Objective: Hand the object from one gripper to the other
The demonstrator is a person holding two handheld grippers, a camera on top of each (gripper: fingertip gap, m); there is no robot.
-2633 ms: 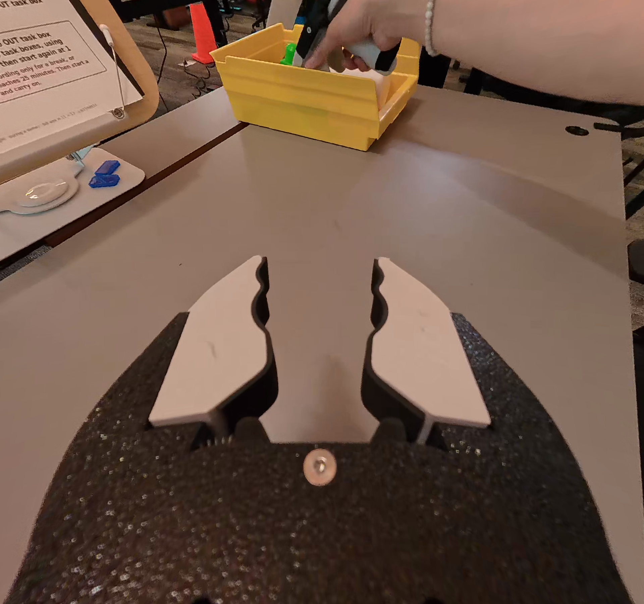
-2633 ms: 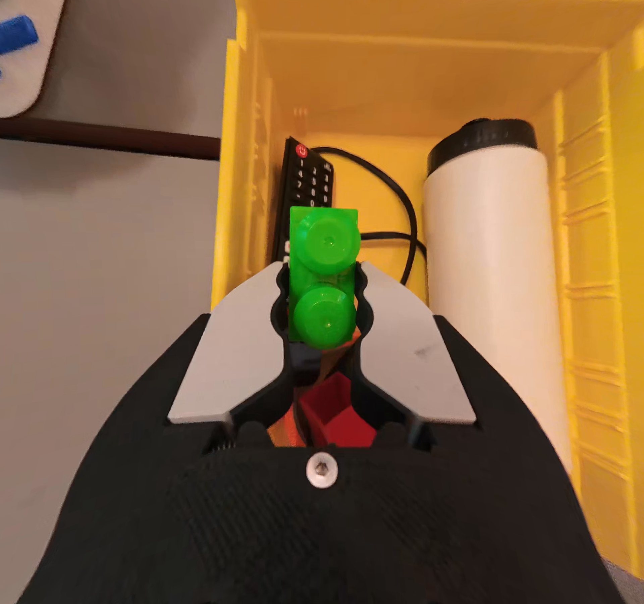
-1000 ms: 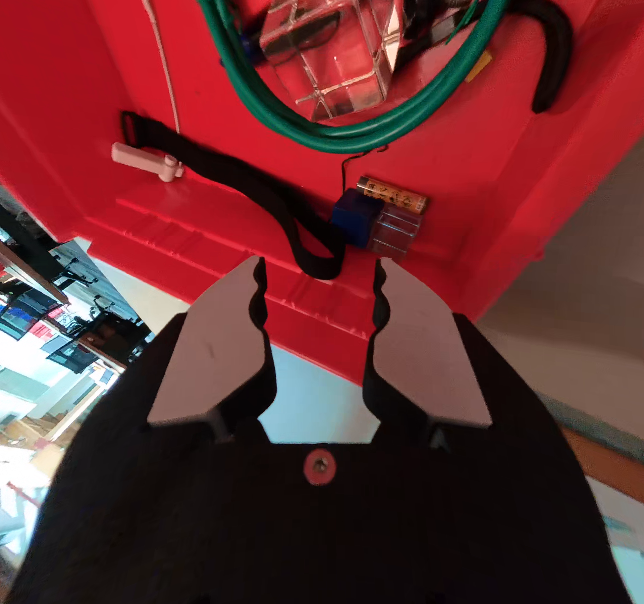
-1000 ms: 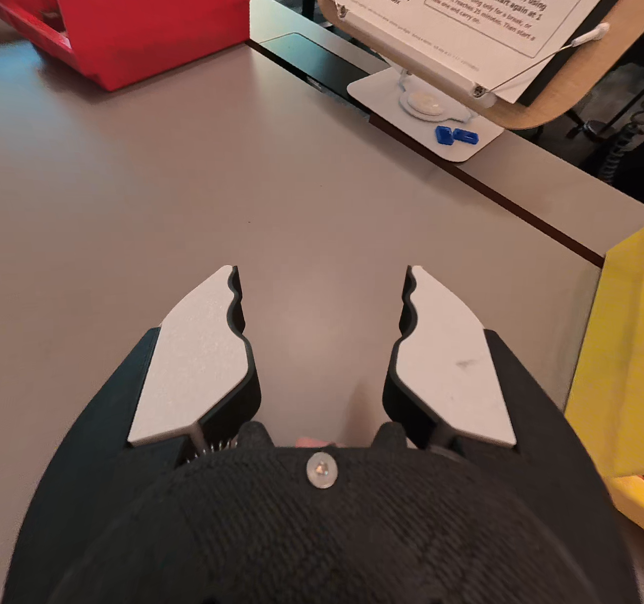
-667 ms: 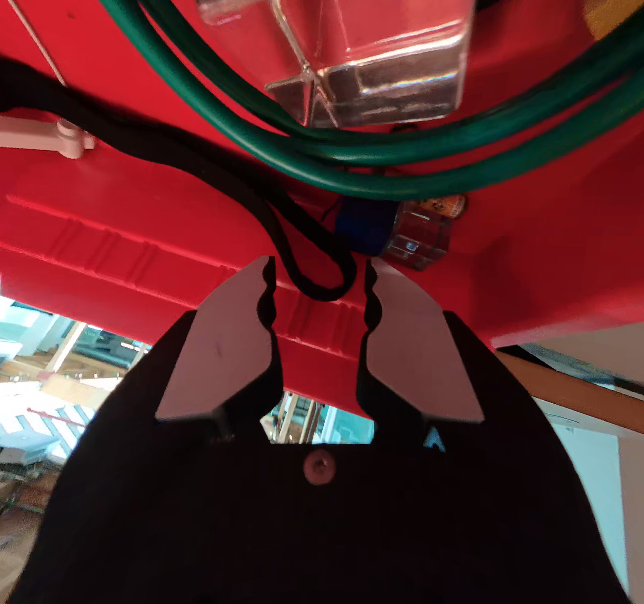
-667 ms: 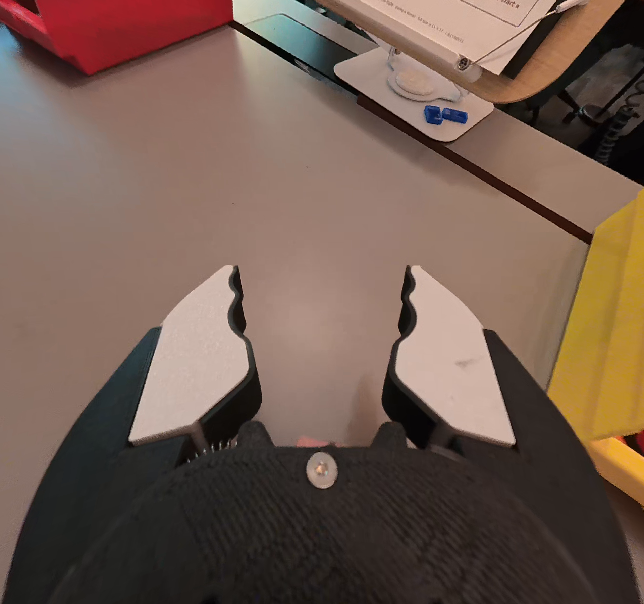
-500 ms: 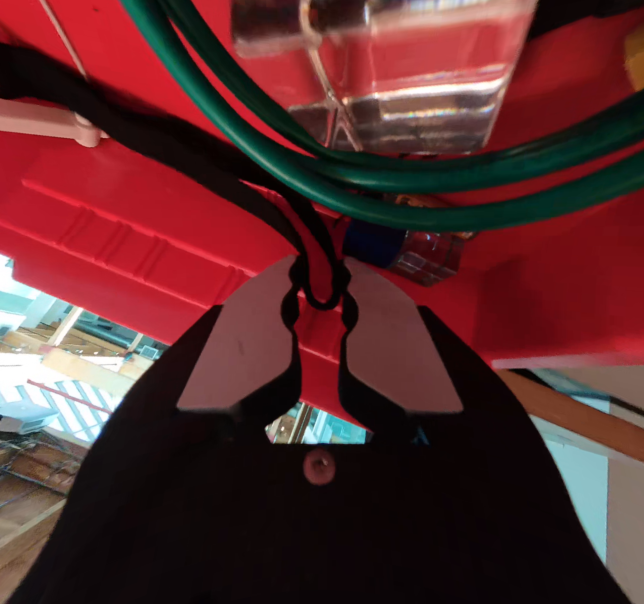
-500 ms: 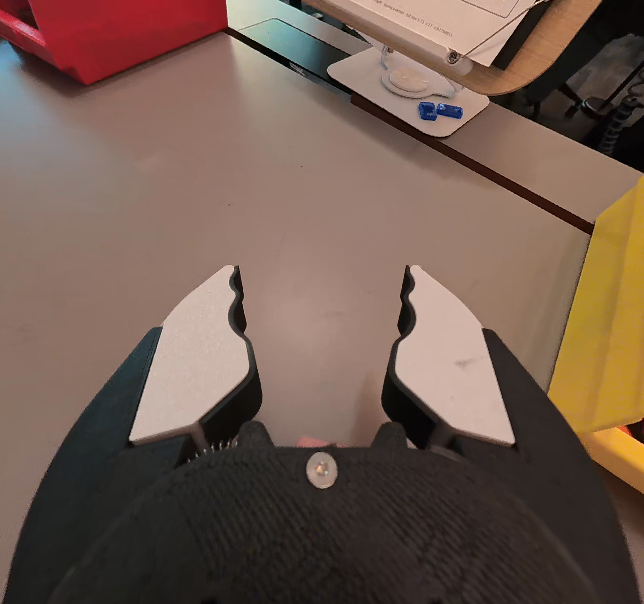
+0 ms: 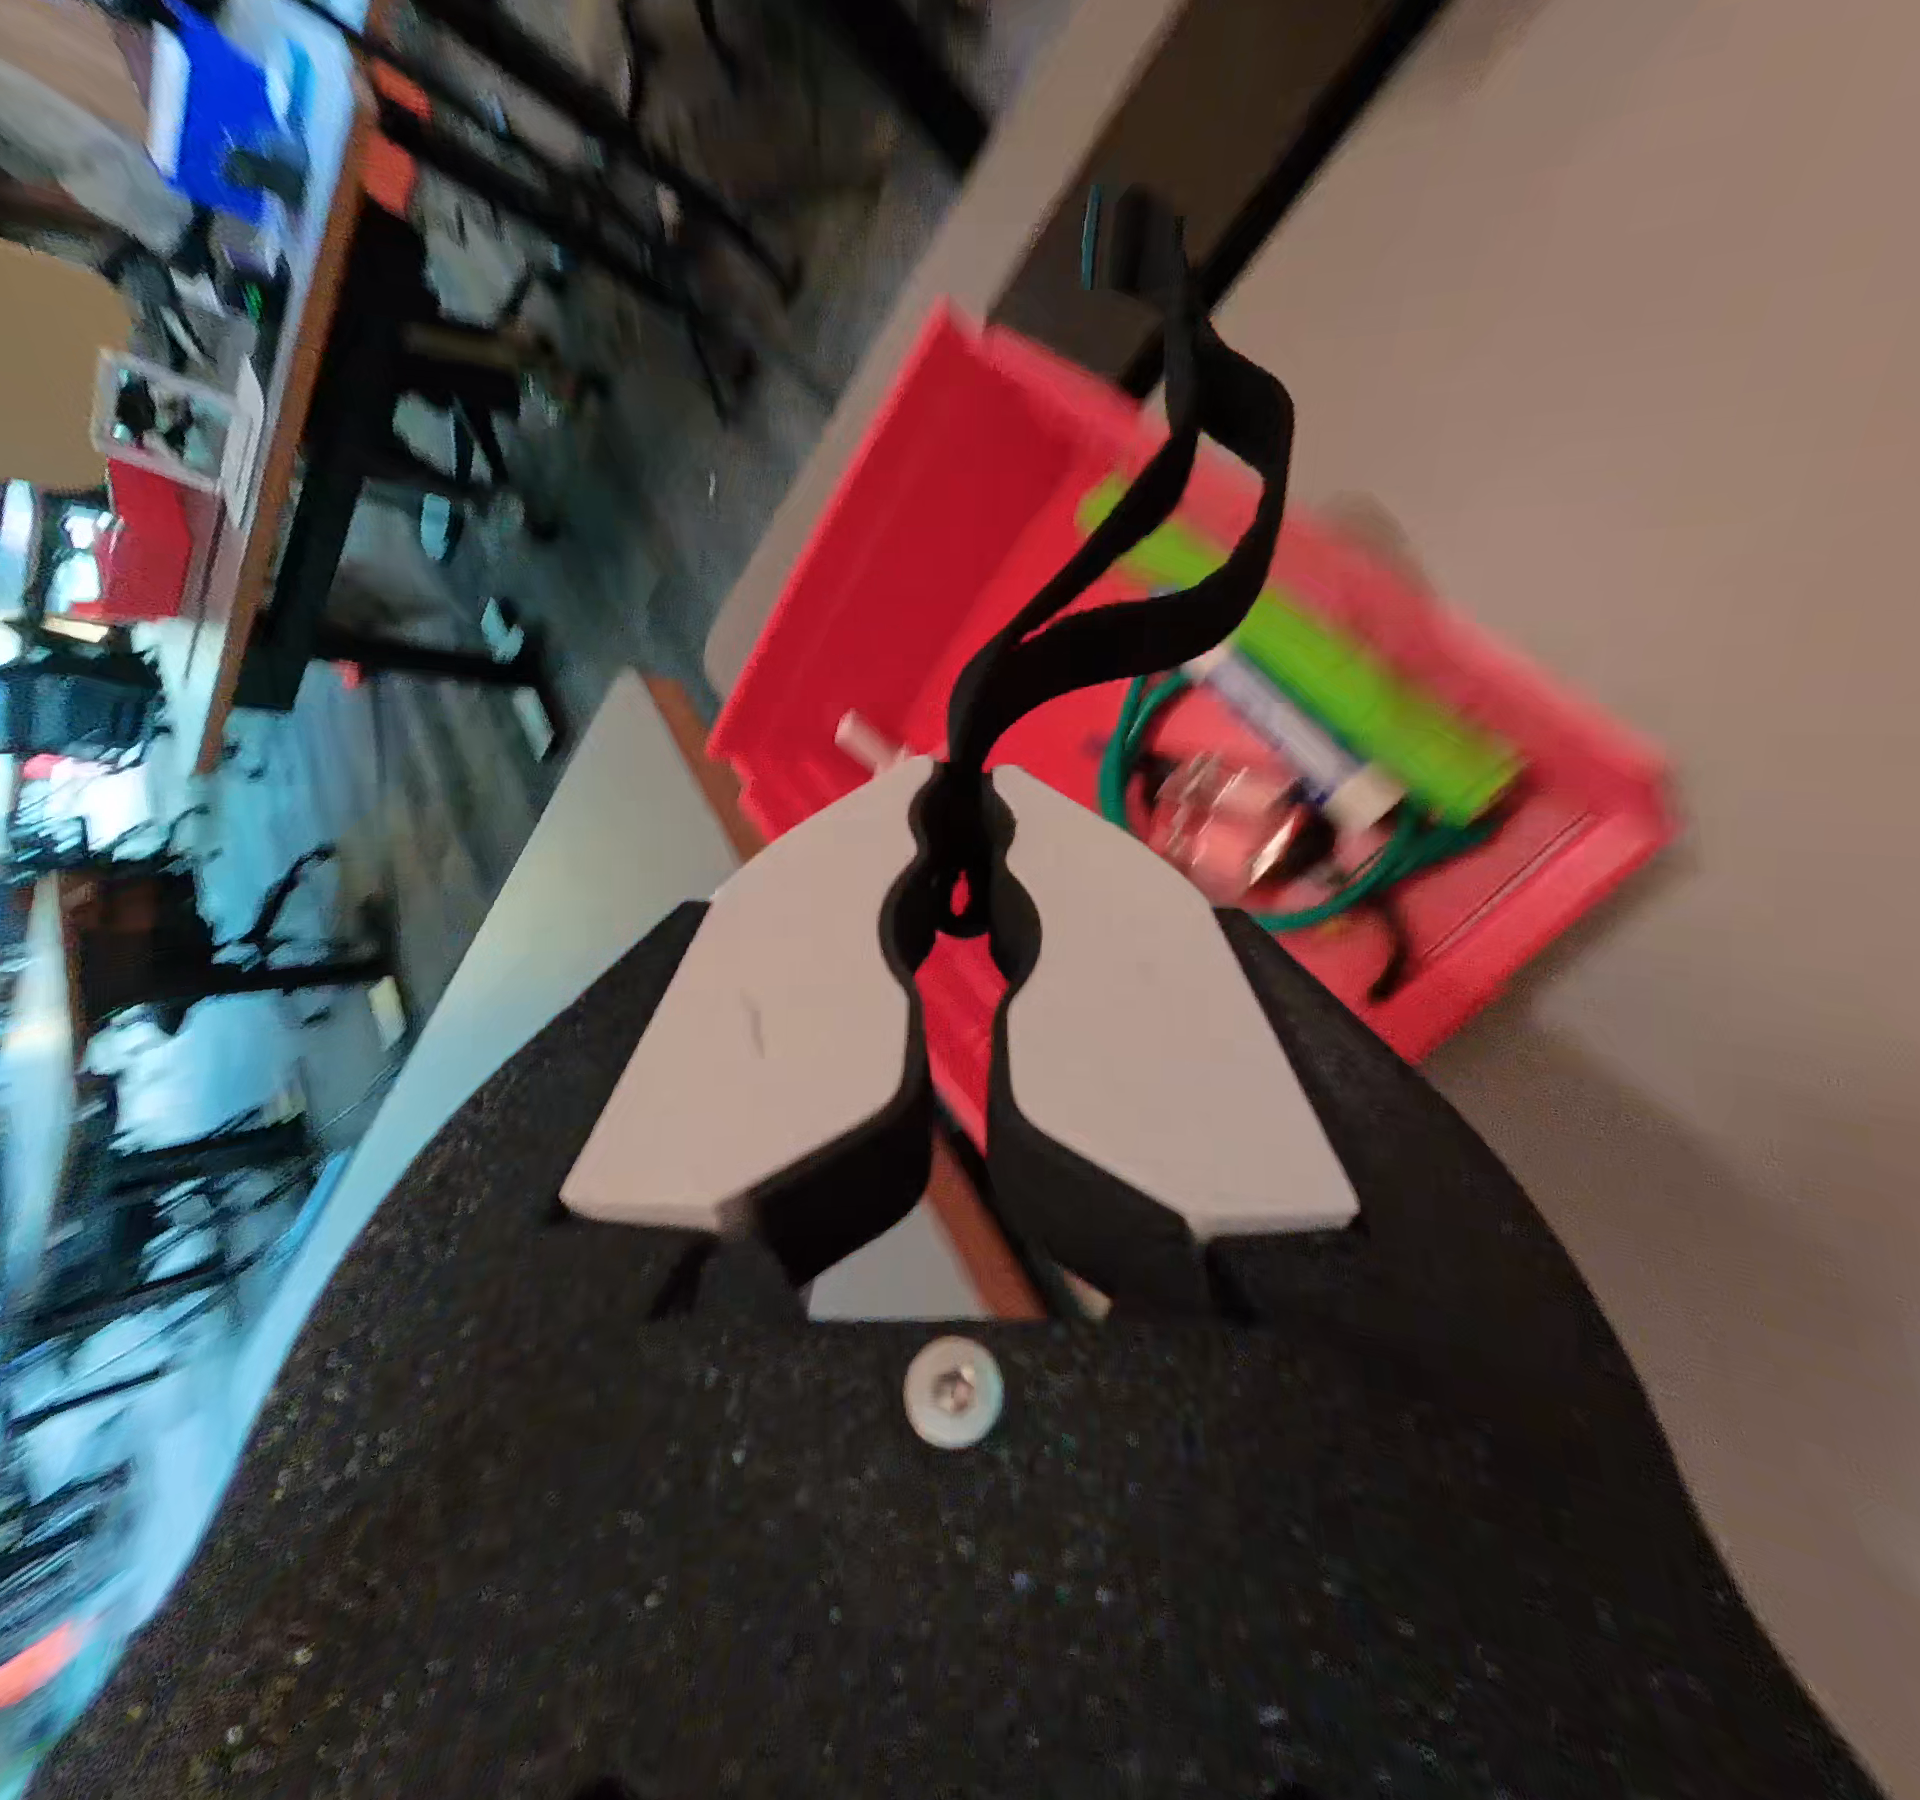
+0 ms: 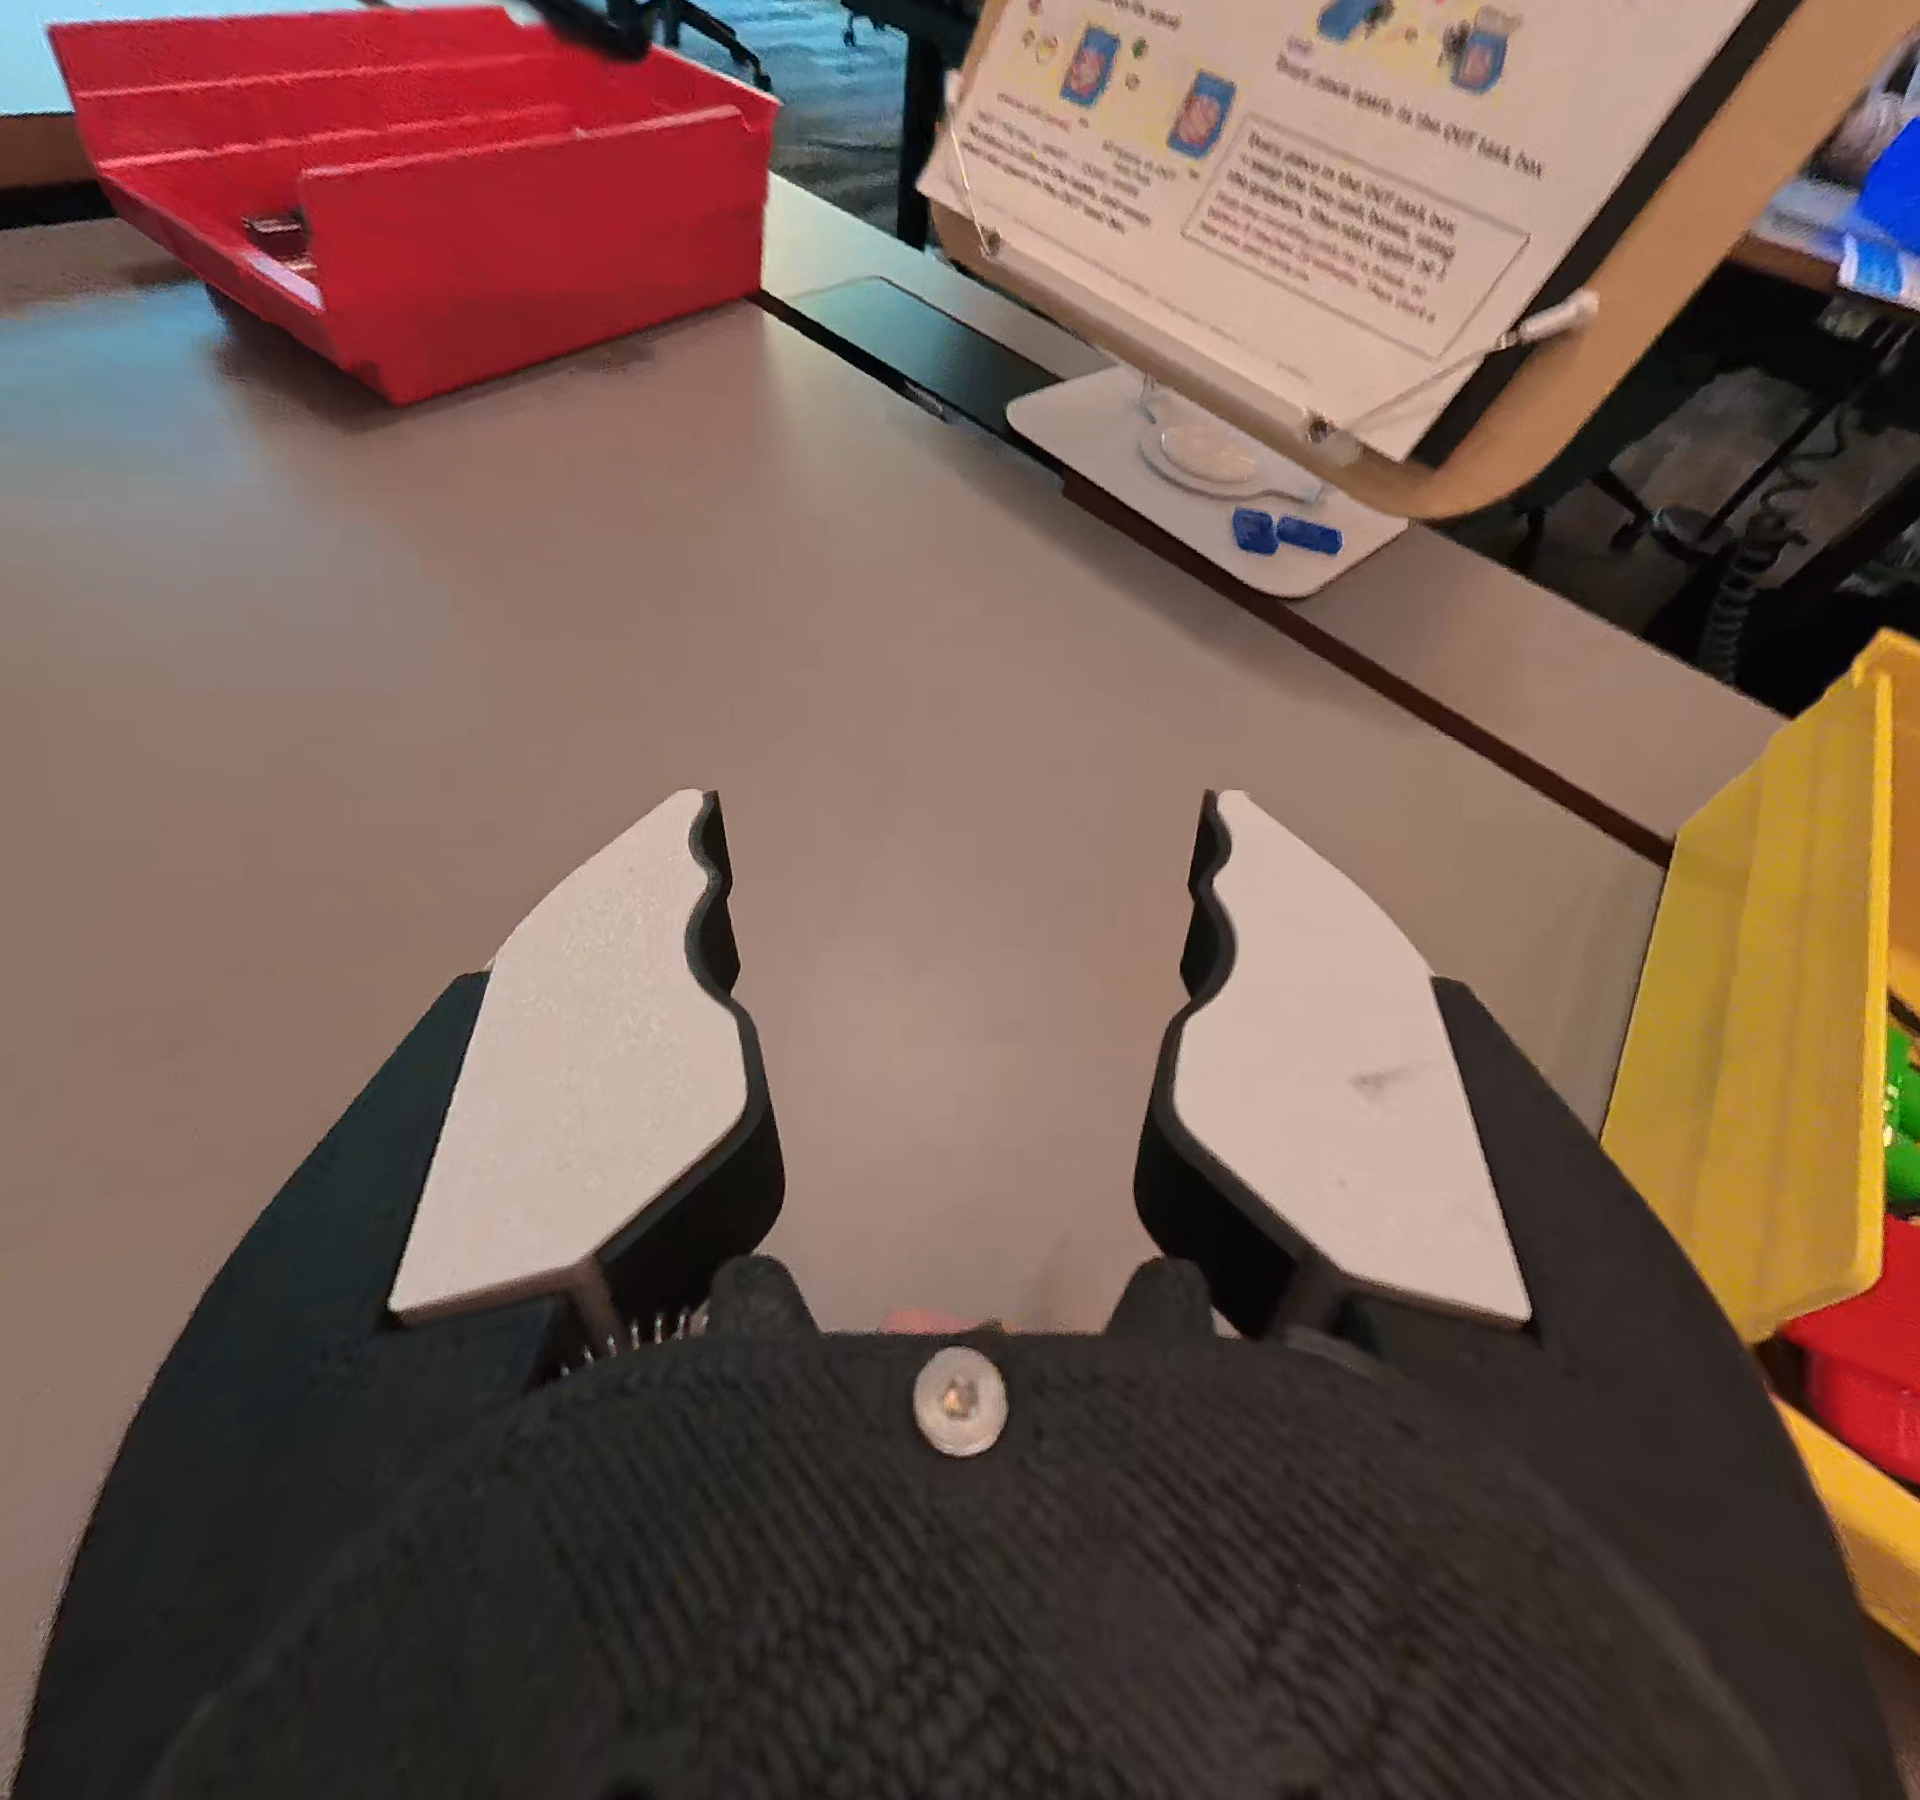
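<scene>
Over by the red bin, the left tongs now pinch a black strap right at the tips; half a second back they were only closing on it down inside the bin, and now it's lifted clear, its free end trailing away from the tips. So the pickup looks done, the handover itself not yet. Right tongs hang spread wide and empty above the grey table, well apart from the strap. Nearby, a stand holds an instruction sheet with printed text and small pictures, mostly blurred anyway. No brand marks I can spot.
</scene>
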